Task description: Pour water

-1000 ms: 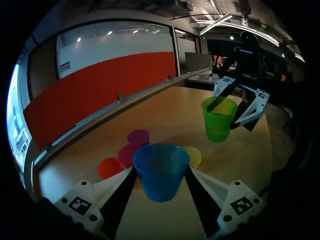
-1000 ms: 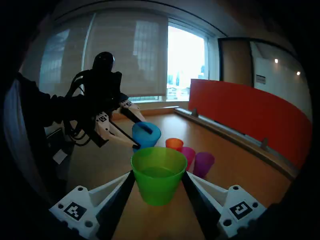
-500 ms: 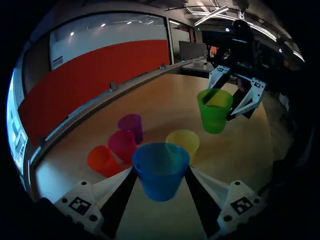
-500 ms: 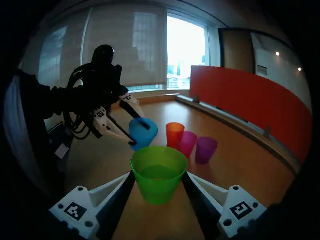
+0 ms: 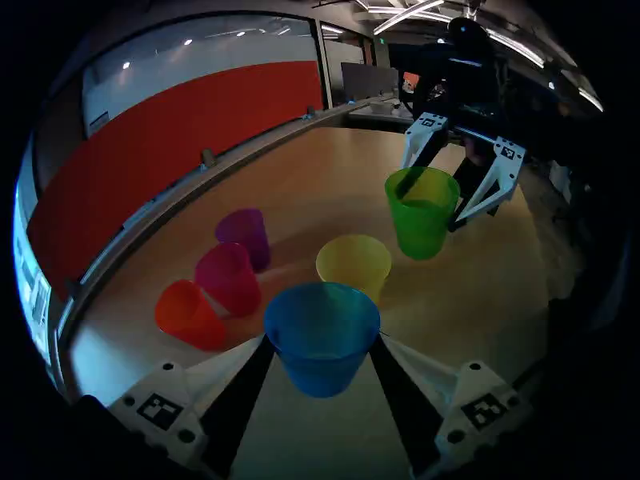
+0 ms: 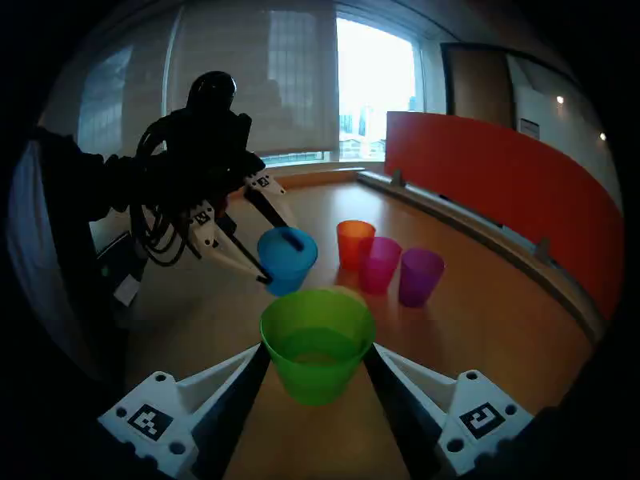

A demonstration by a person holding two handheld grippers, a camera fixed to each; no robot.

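My left gripper is shut on a blue cup, held upright above the wooden table. In the right gripper view the same blue cup hangs in that gripper, off to the left. My right gripper is shut on a green cup with water in its bottom. From the left gripper view, the green cup is held up at the right, beyond a yellow cup standing on the table.
Orange, pink and purple cups stand in a row on the table's left. A red partition runs along the far table edge. A person's dark sleeve holds the far gripper. Bright windows lie behind.
Both grippers have risen and tilted down, so the cups on the table show more fully. The yellow cup has come clear of the blue cup. Both grips are unchanged.
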